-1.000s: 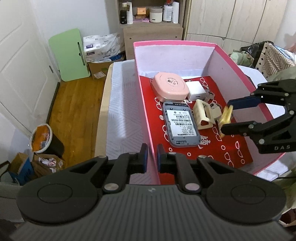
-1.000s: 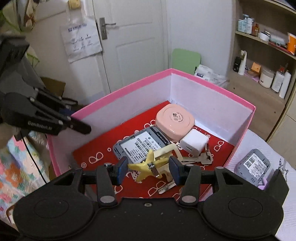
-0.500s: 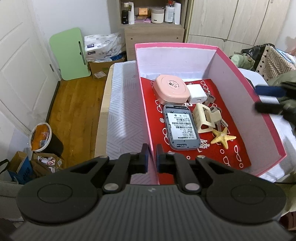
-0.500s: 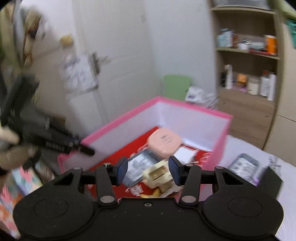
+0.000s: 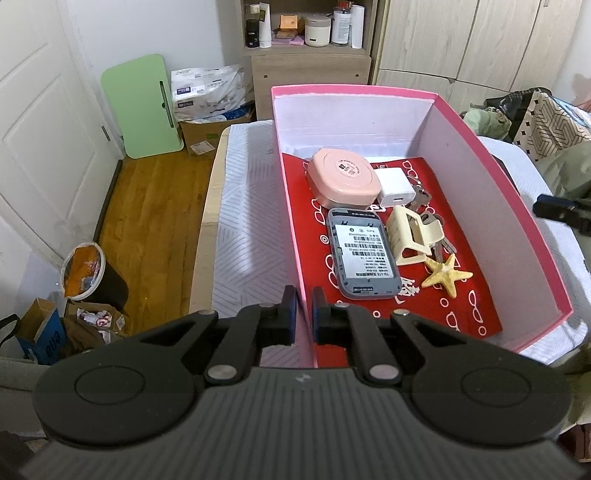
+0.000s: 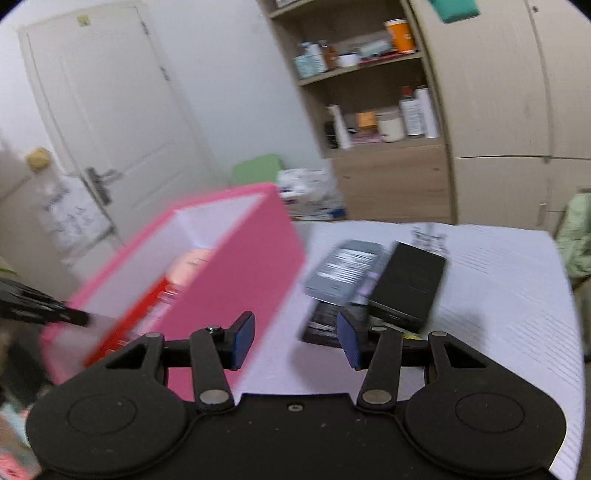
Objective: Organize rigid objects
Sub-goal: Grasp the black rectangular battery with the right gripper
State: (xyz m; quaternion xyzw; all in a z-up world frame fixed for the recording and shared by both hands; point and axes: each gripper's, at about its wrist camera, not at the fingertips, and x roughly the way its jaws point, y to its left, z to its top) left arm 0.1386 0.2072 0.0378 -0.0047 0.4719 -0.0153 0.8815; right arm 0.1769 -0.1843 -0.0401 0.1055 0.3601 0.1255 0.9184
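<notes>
A pink box [image 5: 524, 236] with a red floor holds a pink round case [image 5: 345, 176], a white charger [image 5: 396, 186], a grey router [image 5: 362, 253], a cream hair clip [image 5: 412, 236], keys and a yellow starfish [image 5: 446, 274]. My left gripper [image 5: 303, 320] is shut on the box's near left wall. My right gripper [image 6: 295, 341] is open and empty, outside the box [image 6: 236, 266], over the white cloth. Ahead of it lie a second grey router [image 6: 341, 271] and a black flat device [image 6: 408, 284]. Its finger [image 5: 554, 210] shows at the left wrist view's right edge.
The box stands on a bed with a white patterned cover [image 5: 243, 221]. A shelf unit with bottles and jars [image 5: 306, 29], a green board [image 5: 147, 107], a white door [image 6: 110, 122] and a bin [image 5: 86, 273] on the wooden floor stand around it.
My right gripper let go of the starfish, which now lies on the box floor. It has opened wider and swung right, out of the box, toward the devices on the cloth. The left gripper stayed.
</notes>
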